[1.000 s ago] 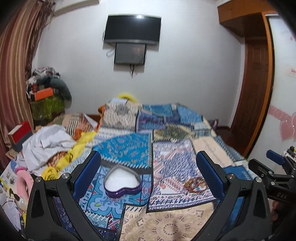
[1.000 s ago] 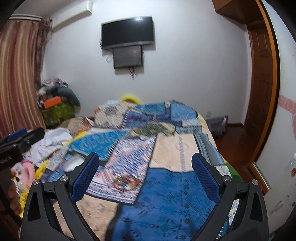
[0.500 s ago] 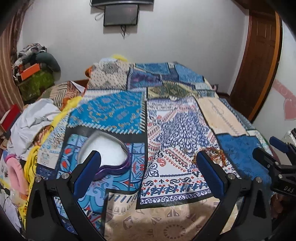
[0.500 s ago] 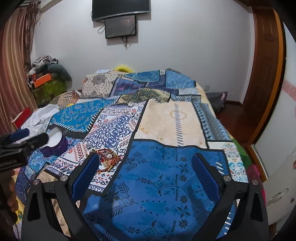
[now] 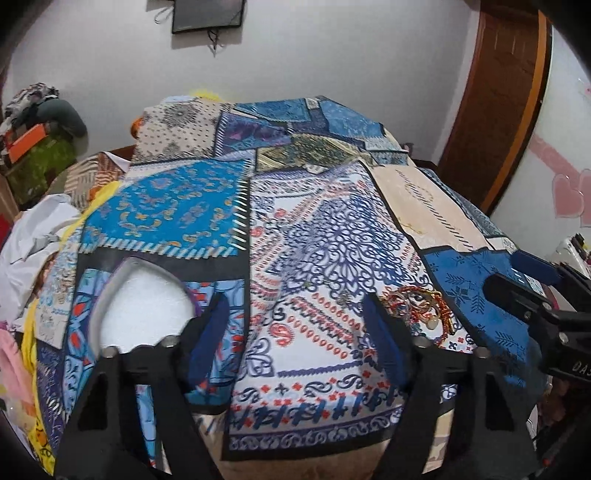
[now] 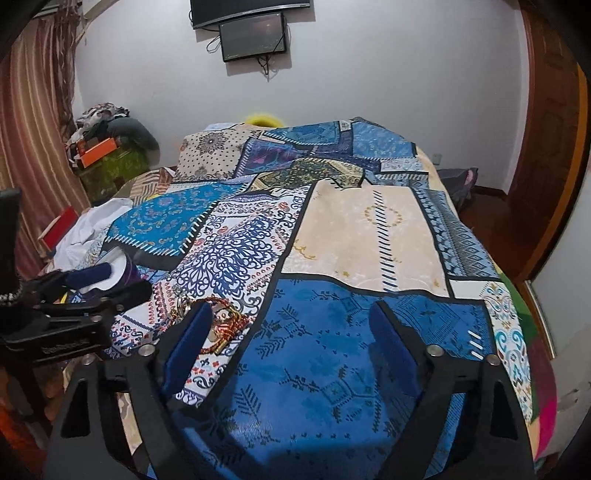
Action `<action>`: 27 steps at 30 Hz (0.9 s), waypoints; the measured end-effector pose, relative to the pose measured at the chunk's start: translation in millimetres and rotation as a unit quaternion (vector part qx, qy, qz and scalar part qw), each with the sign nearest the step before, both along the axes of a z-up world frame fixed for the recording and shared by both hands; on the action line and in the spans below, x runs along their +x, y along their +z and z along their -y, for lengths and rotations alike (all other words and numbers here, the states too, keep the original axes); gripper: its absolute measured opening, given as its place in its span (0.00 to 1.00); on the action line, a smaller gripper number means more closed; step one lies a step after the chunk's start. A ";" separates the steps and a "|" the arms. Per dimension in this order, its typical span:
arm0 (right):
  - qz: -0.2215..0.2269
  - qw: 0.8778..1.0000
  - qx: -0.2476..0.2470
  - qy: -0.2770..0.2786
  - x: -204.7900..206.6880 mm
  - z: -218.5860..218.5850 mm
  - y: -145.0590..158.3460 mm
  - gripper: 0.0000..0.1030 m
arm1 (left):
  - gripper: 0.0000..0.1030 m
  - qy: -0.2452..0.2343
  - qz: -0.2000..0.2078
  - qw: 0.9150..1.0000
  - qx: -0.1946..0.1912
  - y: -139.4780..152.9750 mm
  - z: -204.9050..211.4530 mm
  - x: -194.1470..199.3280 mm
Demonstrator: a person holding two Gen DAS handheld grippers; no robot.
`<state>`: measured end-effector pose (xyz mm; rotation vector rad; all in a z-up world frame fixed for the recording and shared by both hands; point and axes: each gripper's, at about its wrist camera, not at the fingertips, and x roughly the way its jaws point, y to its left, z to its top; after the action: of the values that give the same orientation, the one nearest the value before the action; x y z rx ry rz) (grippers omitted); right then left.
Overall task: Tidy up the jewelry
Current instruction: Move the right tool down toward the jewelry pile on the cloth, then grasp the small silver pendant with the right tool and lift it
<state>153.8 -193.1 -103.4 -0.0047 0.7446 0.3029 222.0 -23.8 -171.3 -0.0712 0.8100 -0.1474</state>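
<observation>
From the left wrist camera, the left gripper hangs above a bed covered by one patchwork bedspread in blues, creams and reds. Its two blue-padded fingers stand wide apart with nothing between them. One open box, white inside with a purple rim, rests on the bedspread just beyond the left finger, which hides its near edge. One tangled heap of jewelry, red and gold strands with a pale round piece, lies on the white patterned patch just beside the right finger; the heap is too blurred to count its pieces. The right gripper enters from the right edge, and the letters "DAS" can be read on its black body. On the wall hangs one dark screen. One brown door stands at the right.

From the right wrist camera, the right gripper also has its two blue fingers spread wide and empty, over the deep blue patch of the bedspread. The jewelry lies partly behind its left finger. The left gripper reaches in from the left, in front of the box. Two screens are mounted on the wall, one above the other. A pile of white clothes sits at the bed's left side.
</observation>
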 end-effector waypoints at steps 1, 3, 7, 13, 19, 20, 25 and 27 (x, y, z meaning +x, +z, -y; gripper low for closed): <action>-0.001 1.000 0.002 0.003 1.4 -0.8 -0.3 0.74 | 0.55 -0.007 -0.004 1.000 -0.005 -1.9 1.6 2.1; -0.005 1.000 0.007 0.011 4.2 -2.9 -1.4 0.67 | 0.43 -0.019 -0.013 1.000 -0.013 -5.8 5.0 6.2; -0.012 0.999 0.015 0.030 7.1 -8.0 -4.1 0.54 | 0.25 -0.044 -0.022 0.998 -0.029 -11.2 11.4 10.8; -0.016 0.999 0.019 0.048 8.7 -13.9 -7.0 0.43 | 0.20 -0.057 -0.023 0.998 -0.033 -14.8 19.9 15.3; -0.020 0.998 0.026 0.057 8.8 -17.3 -6.1 0.35 | 0.08 -0.053 -0.019 0.998 -0.040 -16.8 19.0 18.5; -0.021 0.998 0.029 0.059 8.5 -18.2 -5.9 0.33 | 0.08 -0.054 -0.018 0.997 -0.044 -16.3 17.3 17.1; -0.021 0.996 0.034 0.074 3.8 -27.3 -2.1 0.31 | 0.08 -0.047 -0.011 0.998 -0.046 -9.6 8.5 5.7; -0.021 0.996 0.034 0.084 2.4 -33.0 -0.7 0.31 | 0.08 -0.045 -0.008 0.998 -0.048 -7.1 4.8 0.6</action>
<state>156.2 -160.2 -104.1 0.0042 0.7766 0.4903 222.6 -28.6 -178.5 -0.1260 0.8227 -0.2714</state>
